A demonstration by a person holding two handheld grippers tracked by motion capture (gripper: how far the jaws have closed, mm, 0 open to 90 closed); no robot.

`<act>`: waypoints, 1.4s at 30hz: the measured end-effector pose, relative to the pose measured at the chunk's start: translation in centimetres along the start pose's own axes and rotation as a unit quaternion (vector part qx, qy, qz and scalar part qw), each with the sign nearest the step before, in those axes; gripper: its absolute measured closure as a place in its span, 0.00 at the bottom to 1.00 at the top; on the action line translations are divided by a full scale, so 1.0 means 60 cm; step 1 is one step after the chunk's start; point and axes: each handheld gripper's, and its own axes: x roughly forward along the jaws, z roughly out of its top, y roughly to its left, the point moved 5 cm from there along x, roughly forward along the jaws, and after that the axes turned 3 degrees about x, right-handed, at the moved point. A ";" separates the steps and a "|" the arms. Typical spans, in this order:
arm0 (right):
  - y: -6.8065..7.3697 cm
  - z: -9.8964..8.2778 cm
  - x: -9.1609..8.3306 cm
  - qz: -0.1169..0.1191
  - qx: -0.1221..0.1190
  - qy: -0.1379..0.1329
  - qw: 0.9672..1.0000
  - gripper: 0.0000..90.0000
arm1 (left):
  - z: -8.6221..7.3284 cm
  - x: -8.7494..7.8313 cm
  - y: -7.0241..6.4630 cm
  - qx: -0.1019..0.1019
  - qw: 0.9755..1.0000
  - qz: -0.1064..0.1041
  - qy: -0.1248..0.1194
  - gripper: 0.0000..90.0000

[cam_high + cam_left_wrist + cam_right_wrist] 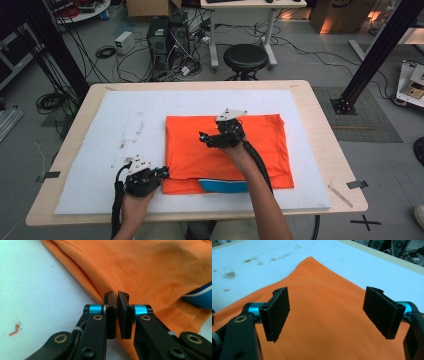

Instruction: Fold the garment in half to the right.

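An orange shirt lies folded on the white board, with a blue and white part showing at its near edge. My left gripper sits at the shirt's near left corner. In the left gripper view it is shut on the hem of the shirt, and the blue part lies to the right. My right gripper hovers over the middle of the shirt and points left. In the right gripper view it stands wide open above the orange cloth, with nothing between its pads.
The board covers most of a wooden table. Dark stains mark the board left of the shirt. A black stool and cables stand on the floor beyond the far edge. Bare board lies to the left and behind the shirt.
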 end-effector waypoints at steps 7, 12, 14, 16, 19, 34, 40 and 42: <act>0.016 0.026 0.061 0.018 -0.012 0.011 1.000 0.26 | 0.000 0.003 0.000 0.003 1.000 -0.005 0.007 0.95; 0.030 0.040 0.106 0.028 -0.020 0.029 0.999 0.27 | 0.001 0.004 0.002 0.001 1.000 -0.013 0.010 0.95; 0.037 0.045 0.125 0.033 -0.020 0.032 0.999 0.28 | 0.001 0.006 0.003 0.000 1.000 -0.014 0.011 0.95; 0.045 0.045 0.144 0.036 -0.026 0.044 0.998 0.28 | 0.002 0.007 0.003 0.001 1.000 -0.016 0.012 0.95; 0.056 0.045 0.166 0.042 -0.030 0.055 0.997 0.29 | 0.002 0.007 0.002 0.003 1.000 -0.016 0.011 0.95; 0.093 0.029 0.235 0.056 -0.047 0.101 0.992 0.38 | 0.002 0.006 0.001 0.005 1.000 -0.017 0.007 0.95; 0.100 0.030 0.245 0.046 -0.064 0.120 0.990 0.49 | 0.002 0.006 0.001 0.005 1.000 -0.018 0.007 0.95; 0.100 0.031 0.245 0.041 -0.072 0.120 0.989 0.54 | 0.002 0.006 0.001 0.005 1.000 -0.018 0.007 0.95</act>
